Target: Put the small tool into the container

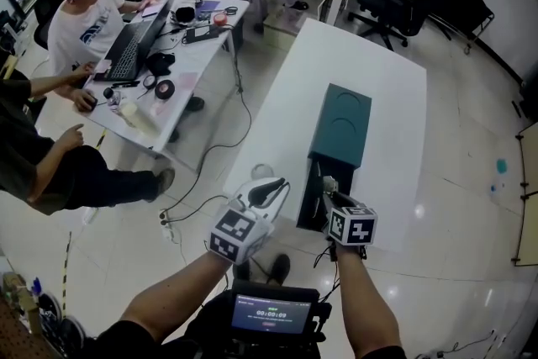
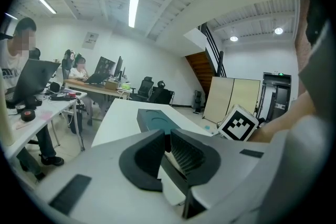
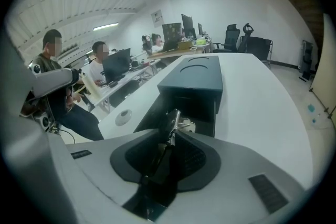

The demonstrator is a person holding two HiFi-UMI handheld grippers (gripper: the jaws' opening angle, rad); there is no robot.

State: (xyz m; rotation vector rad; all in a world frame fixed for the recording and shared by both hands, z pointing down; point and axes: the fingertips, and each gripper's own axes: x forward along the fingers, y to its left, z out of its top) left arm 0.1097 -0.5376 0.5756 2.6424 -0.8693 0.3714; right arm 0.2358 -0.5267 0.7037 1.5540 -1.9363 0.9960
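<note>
A: Entry one, right gripper [image 3: 173, 136]?
B: Clenched on tool [image 3: 172, 120]. Its lower end is hidden between the pads; its tip points at 12 o'clock, towards the container [image 3: 195, 77] opening.
A: Left gripper [image 2: 167, 148]?
B: Jaws together, empty. Container interior too dark to make out.

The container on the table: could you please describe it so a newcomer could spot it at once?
Start at the long white table. On it lies the container, a long dark teal box, the only large thing there, its open end facing the right gripper.
</note>
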